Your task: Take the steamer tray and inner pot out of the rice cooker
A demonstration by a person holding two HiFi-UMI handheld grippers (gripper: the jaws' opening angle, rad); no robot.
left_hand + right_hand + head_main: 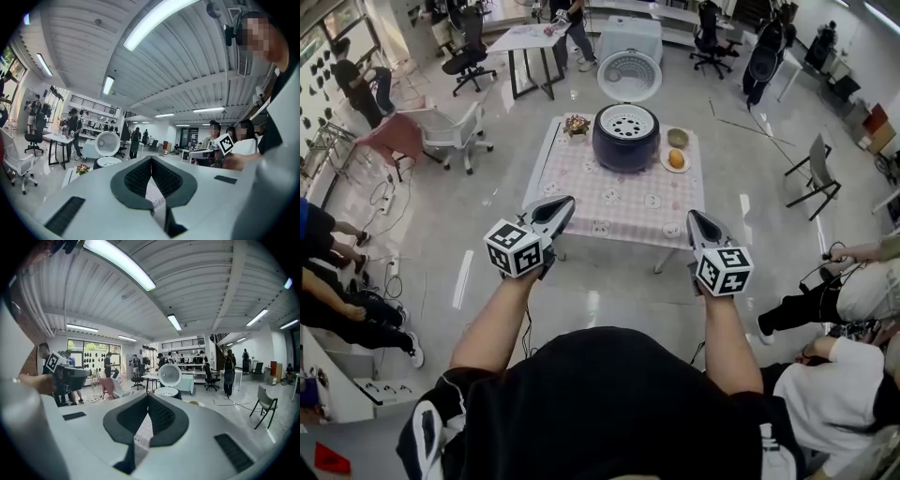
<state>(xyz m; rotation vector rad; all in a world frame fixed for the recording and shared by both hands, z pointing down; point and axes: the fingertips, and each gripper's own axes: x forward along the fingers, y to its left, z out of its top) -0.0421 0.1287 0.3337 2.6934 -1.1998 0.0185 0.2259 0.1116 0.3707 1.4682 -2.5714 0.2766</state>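
White and perforated, the steamer tray [626,122] sits in the mouth of the dark rice cooker [625,148], whose lid [629,75] stands open at the far side of the worktop [619,211]. I take it the inner pot lies hidden beneath the tray. My left tongs [562,202] and right tongs [695,217] are both closed and empty, at the near edge, well short of the cooker. I should open both, reach in from either side, grip the tray's rim and lift straight up, clear of the plate [676,161] beside it.
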